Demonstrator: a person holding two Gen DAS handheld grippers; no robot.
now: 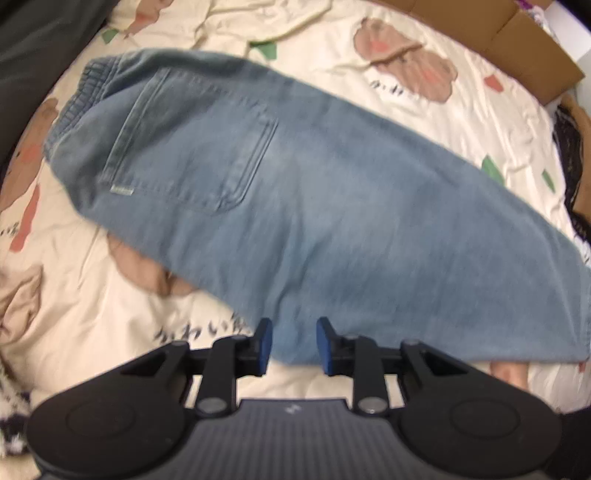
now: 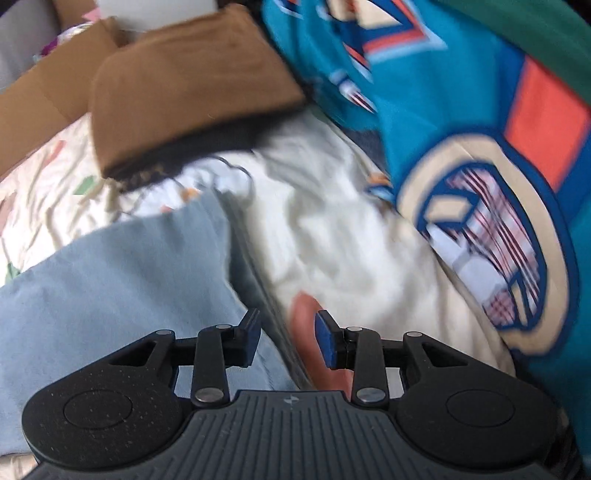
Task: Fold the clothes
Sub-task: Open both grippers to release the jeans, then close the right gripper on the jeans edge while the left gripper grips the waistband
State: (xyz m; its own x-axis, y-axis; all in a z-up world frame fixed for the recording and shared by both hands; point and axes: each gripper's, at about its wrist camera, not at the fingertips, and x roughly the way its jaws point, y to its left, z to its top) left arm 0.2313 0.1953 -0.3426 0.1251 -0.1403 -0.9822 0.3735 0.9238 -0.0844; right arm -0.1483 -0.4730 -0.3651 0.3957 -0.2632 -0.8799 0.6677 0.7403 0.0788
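We see one folded light-blue denim pair of jeans (image 1: 314,206) on cream cartoon-print bedsheet (image 1: 369,29), our left claw (image 1: 294,345) and right claw (image 2: 286,339) both narrowly parted, empty, one teal patterned blanket (image 2: 461,110), one brown folded cloth (image 2: 184,92) nearby.

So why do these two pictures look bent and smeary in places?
Left wrist view: the wide lens bows the jeans and bedsheet into a curve, with slight blur. Right wrist view: heavy motion smear on the teal jacket and brown cloth, while the claw stays sharp.
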